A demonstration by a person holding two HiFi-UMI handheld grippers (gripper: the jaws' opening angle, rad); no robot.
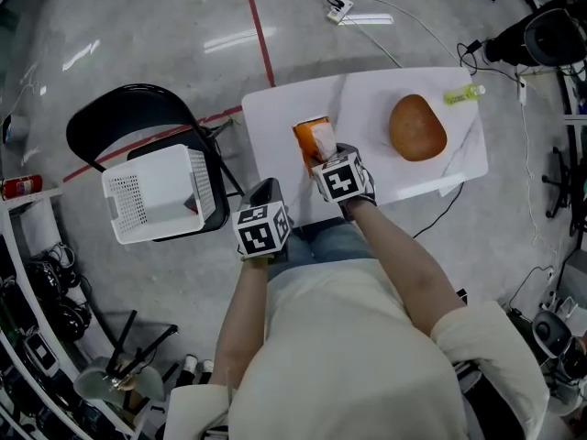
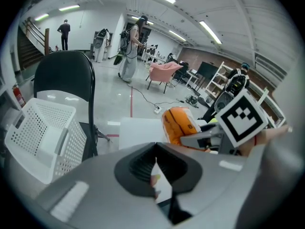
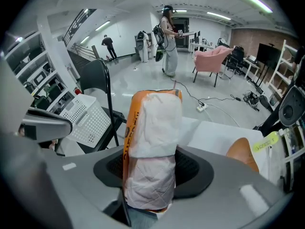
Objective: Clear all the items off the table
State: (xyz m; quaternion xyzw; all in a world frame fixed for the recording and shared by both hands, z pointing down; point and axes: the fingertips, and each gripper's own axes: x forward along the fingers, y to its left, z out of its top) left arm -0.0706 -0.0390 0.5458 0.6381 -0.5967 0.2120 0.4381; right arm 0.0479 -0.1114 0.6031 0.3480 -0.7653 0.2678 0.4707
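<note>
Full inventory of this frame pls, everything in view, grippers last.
table: 1, white marbled, in front of the person
orange pack: 1, orange and white, in right gripper, over table's near edge
brown oval thing: 1, brown, on table, right half
tube: 1, yellow-green, table's far right corner
basket: 1, white perforated, on chair
chair: 1, black, left of table
power strip: 1, white, floor beyond table
left gripper: 1, grey, fingers shut, empty
right gripper: 1, grey, fingers closed on orange pack

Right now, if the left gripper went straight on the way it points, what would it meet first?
The left gripper would probably meet the bare white table top first; depth is unclear.
</note>
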